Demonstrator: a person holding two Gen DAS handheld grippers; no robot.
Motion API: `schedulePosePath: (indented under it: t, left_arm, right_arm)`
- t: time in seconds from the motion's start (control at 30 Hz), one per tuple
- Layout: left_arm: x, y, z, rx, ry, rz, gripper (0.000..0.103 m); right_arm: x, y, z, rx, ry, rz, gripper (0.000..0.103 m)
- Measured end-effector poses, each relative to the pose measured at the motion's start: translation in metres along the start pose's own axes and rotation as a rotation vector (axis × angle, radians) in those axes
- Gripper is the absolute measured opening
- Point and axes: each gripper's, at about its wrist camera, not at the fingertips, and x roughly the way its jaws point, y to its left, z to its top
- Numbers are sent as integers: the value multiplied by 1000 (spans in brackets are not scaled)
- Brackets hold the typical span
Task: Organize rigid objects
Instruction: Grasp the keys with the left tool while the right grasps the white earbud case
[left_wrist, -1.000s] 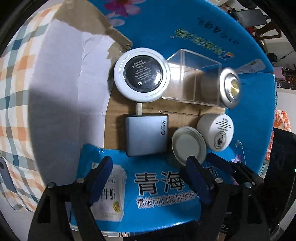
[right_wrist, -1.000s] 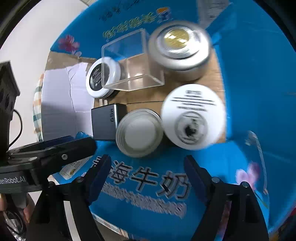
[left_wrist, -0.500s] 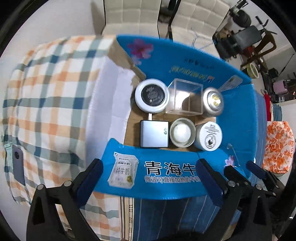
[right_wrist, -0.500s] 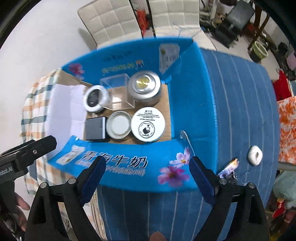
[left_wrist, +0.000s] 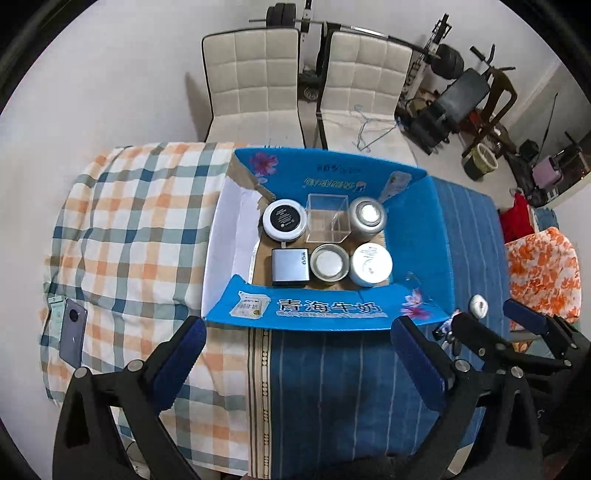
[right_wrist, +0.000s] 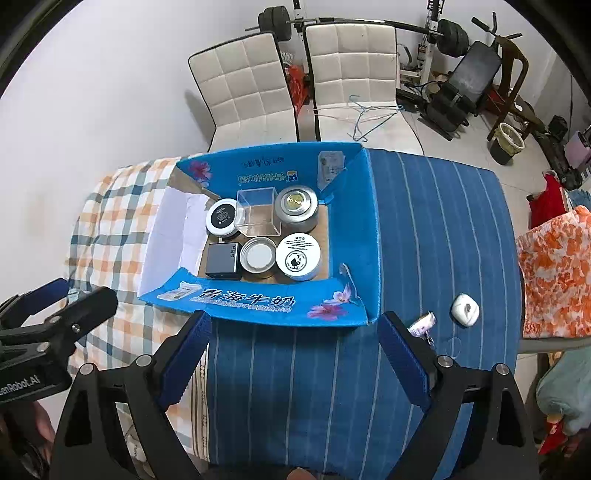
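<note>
A blue cardboard box (left_wrist: 325, 314) (right_wrist: 258, 302) stands open on the table. Inside sit a white round case with a black lid (left_wrist: 284, 219) (right_wrist: 221, 218), a clear plastic cube (left_wrist: 327, 218) (right_wrist: 258, 216), a silver tin (left_wrist: 367, 218) (right_wrist: 297, 206), a grey charger (left_wrist: 290, 266) (right_wrist: 222, 260), an open metal tin (left_wrist: 329, 263) (right_wrist: 258, 257) and a white jar (left_wrist: 370, 264) (right_wrist: 298, 257). My left gripper (left_wrist: 295, 362) is open and empty, high above the box's near side. My right gripper (right_wrist: 295, 358) is open and empty, likewise raised.
A phone (left_wrist: 72, 336) lies on the checked cloth at the left. A small white oval object (right_wrist: 464, 309) (left_wrist: 478, 305) and a keychain trinket (right_wrist: 423, 325) lie on the blue striped cloth to the right. Two white chairs (left_wrist: 306, 85) stand behind the table.
Both grippers have pulled up and back from close over the box; the whole box, table and room now show. The objects in the box have not moved.
</note>
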Motion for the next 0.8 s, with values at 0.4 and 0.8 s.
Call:
schedulePosePath:
  t: [0.4,0.8]
  left_arm:
    - [-37,-36,-11,17,-82,-14,103]
    - [62,-181,-53,180,13,-108,103]
  right_arm:
    - [-44,-46,-14,19,-72,30,93]
    - [34,-259,-111,340,110,-138,93]
